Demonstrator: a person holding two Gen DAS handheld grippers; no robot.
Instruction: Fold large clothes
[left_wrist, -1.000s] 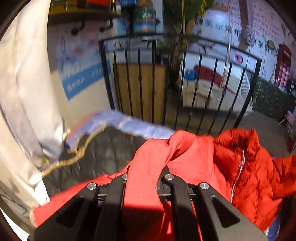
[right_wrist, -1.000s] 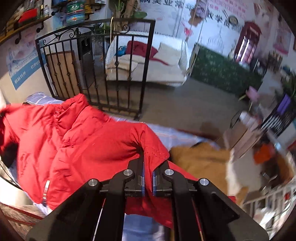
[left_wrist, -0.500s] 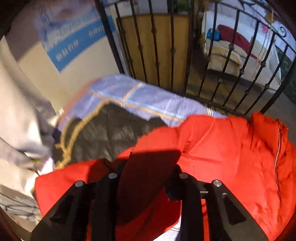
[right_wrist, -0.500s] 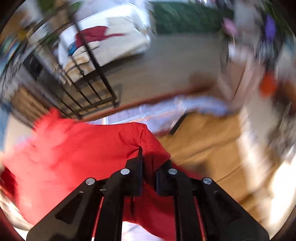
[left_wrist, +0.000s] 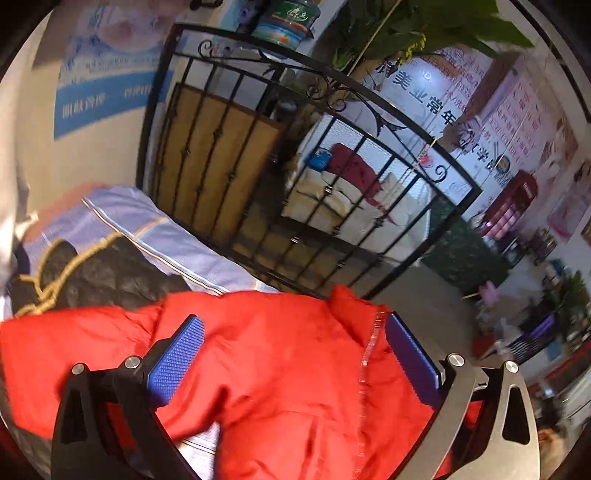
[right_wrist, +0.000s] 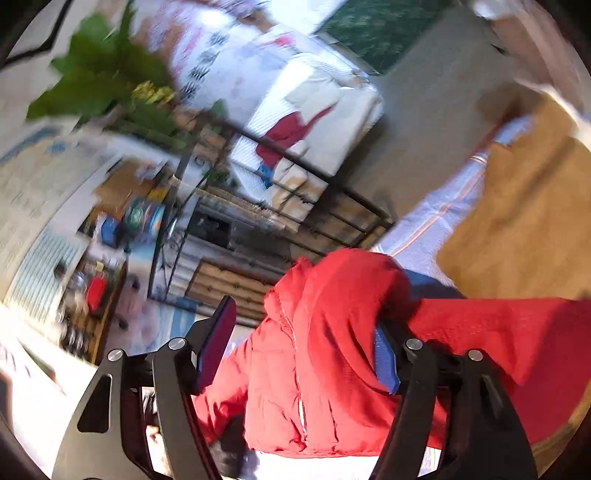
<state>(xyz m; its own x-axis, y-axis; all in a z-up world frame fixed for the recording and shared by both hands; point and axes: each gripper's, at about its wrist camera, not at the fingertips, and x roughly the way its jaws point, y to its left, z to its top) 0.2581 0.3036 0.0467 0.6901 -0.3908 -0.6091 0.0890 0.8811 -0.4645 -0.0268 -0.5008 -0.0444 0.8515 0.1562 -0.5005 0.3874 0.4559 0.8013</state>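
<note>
Left wrist view: red jacket is being released after a fold; left gripper and right gripper have just been opening, cloth lying loose between them; a fresh edge is being called for next.

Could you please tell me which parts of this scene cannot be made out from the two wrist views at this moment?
- Padded red jacket, left wrist view: its lower part is cut off by the bottom edge and hidden behind the open left gripper.
- Right wrist view: motion blur smears the shelf clutter at left; those items cannot be identified.
- Brown garment, right wrist view: cut off by the edge, so its type is unclear.
- Black quilted garment: partly under the jacket.
</note>
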